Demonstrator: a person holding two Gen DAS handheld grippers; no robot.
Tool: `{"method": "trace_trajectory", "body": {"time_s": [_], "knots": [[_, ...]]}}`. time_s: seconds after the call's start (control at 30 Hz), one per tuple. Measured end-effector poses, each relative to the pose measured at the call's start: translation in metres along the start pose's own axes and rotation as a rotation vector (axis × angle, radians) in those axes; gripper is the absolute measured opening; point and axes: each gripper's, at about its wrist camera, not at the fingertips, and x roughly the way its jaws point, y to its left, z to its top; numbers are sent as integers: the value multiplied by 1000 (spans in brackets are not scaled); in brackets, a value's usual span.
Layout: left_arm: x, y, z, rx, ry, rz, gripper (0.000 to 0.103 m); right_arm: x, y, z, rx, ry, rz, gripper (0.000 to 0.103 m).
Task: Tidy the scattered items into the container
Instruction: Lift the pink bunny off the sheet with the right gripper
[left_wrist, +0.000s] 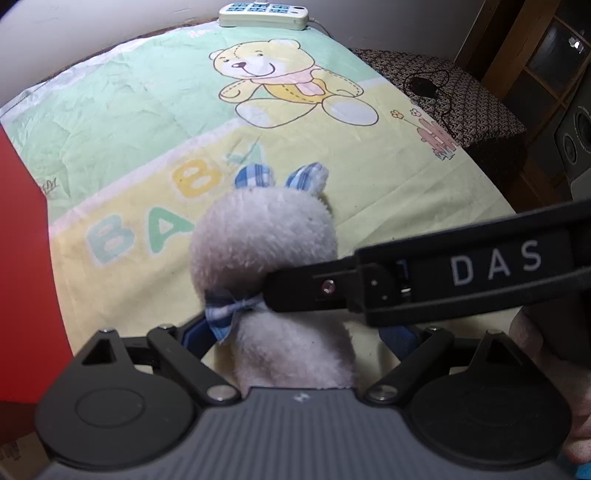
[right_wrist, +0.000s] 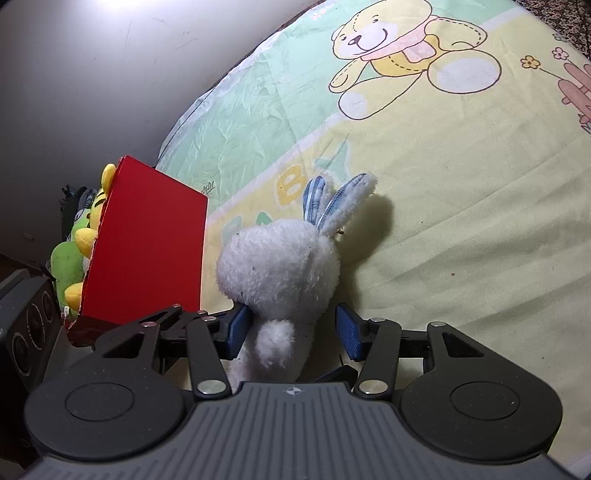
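Note:
A white plush bunny (left_wrist: 266, 236) with blue checked ears and a bow lies on the baby-print sheet (left_wrist: 147, 110). My left gripper (left_wrist: 295, 332) is open and straddles its body, with both blue pads standing clear of the fur. One black finger (left_wrist: 406, 280) of the right gripper reaches in from the right to the bunny's neck. In the right wrist view, the bunny (right_wrist: 280, 266) lies between the pads of my open right gripper (right_wrist: 291, 328); the right pad is apart from it. The red box (right_wrist: 147, 251) stands just left of the bunny and holds yellow and green plush toys (right_wrist: 81, 236).
The red box's wall (left_wrist: 22, 258) fills the left edge. A keypad phone (left_wrist: 264, 14) lies at the sheet's far edge. A black cable (left_wrist: 424, 86) rests on a patterned bench at the right. Speakers (left_wrist: 576, 136) stand beyond it. A hand (left_wrist: 535, 350) holds the right gripper.

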Motion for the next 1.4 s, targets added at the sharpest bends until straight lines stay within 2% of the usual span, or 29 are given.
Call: {"method": "trace_trajectory", "body": {"time_s": [0.13, 0.57, 0.87, 1.17, 1.23, 1.27, 1.4], "knots": [[1, 2, -1, -9, -1, -3, 97, 2, 4, 1, -35, 11, 8, 48], [7, 4, 1, 13, 32, -10, 101, 10, 6, 6, -54, 57, 47, 47], [11, -11, -4, 104, 36, 56, 100, 12, 11, 6, -84, 60, 42, 44], [1, -11, -7, 93, 0, 103, 72, 3, 17, -1, -115, 45, 29, 43], [-2, -12, -8, 91, -11, 113, 59, -1, 20, -4, -122, 37, 35, 42], [-4, -12, -9, 89, -14, 113, 55, -2, 22, -5, -127, 32, 34, 42], [-10, -16, -14, 84, -27, 97, 53, -8, 26, -12, -143, 13, 33, 42]]}}
